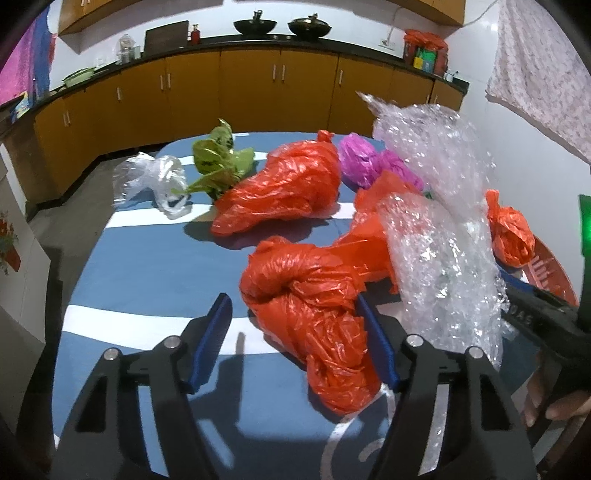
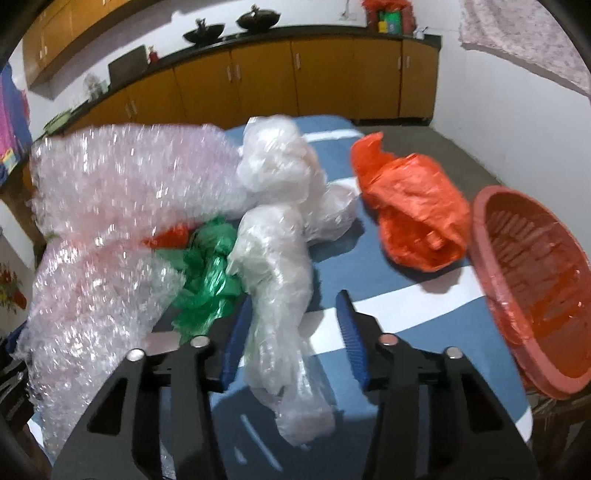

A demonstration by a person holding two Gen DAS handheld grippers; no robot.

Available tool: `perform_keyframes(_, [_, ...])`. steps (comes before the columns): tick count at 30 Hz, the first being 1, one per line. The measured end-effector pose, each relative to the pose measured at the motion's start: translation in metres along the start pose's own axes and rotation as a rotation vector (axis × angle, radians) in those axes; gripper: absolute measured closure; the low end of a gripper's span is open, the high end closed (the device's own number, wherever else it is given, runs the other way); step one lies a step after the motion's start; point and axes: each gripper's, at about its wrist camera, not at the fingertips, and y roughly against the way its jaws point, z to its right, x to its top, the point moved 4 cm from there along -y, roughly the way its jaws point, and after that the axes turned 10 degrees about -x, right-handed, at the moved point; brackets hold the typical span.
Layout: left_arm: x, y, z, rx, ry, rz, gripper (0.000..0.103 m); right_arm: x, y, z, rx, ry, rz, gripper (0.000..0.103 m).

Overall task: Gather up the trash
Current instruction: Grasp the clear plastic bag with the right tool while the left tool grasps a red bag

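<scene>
Left tongs (image 1: pixel 293 345): spread wide, gripping nothing, straddling the near knotted red bag (image 1: pixel 310 314) on the blue striped surface (image 1: pixel 147 266). Right tongs (image 2: pixel 293 338): likewise wide and empty, around a clear plastic bag (image 2: pixel 280 295). Bubble wrap (image 2: pixel 110 206) lies left; beyond, a red bag (image 2: pixel 413 214) beside the red basket (image 2: pixel 491 236). Step in hand appears to be grasping. Next: close on each bag, carry to basket.

Home kitchen: yellow-orange base cabinets (image 1: pixel 251 88) under a dark countertop (image 1: pixel 258 40) across the upper frame, two black woks (image 1: pixel 255 26) on it, wall cupboards above.
</scene>
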Motion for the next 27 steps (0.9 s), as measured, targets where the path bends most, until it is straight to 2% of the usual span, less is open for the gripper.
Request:
perform_keyframes(4, [0.000,-0.001,-0.001,-0.035,0.036,-0.010,0.035,-0.008,0.005,0.001,0.010,0.007,0.005,0.086])
perform_keyframes(6, [0.001,0.001,-0.002,-0.046,0.055,-0.007,0.031,-0.012,0.009,0.002,0.018,0.004,0.010,0.088])
perform_keyframes(12, [0.003,0.003,0.005,-0.053,0.029,-0.010,0.032,-0.020,0.023,0.011,0.028,0.001,0.019,0.090])
perform_keyframes(13, [0.002,0.001,0.006,-0.056,0.027,-0.016,0.037,-0.022,0.026,0.012,0.031,-0.001,0.020,0.091])
perform_keyframes(14, [0.000,-0.001,0.007,-0.059,0.026,-0.028,0.049,-0.022,0.026,0.011,0.033,0.000,0.022,0.091])
perform_keyframes(15, [-0.003,-0.004,0.006,-0.055,0.028,-0.040,0.055,-0.025,0.029,0.012,0.038,0.000,0.024,0.091])
perform_keyframes(19, [-0.005,0.003,0.001,-0.073,0.038,-0.022,0.067,-0.026,0.033,0.014,0.048,0.005,0.034,0.091])
perform_keyframes(20, [-0.004,0.006,0.001,-0.077,0.036,-0.016,0.073,-0.027,0.035,0.015,0.049,0.005,0.036,0.091])
perform_keyframes(27, [-0.001,0.028,-0.007,-0.080,0.018,0.027,0.079,-0.024,0.054,0.016,0.066,0.001,0.057,0.092])
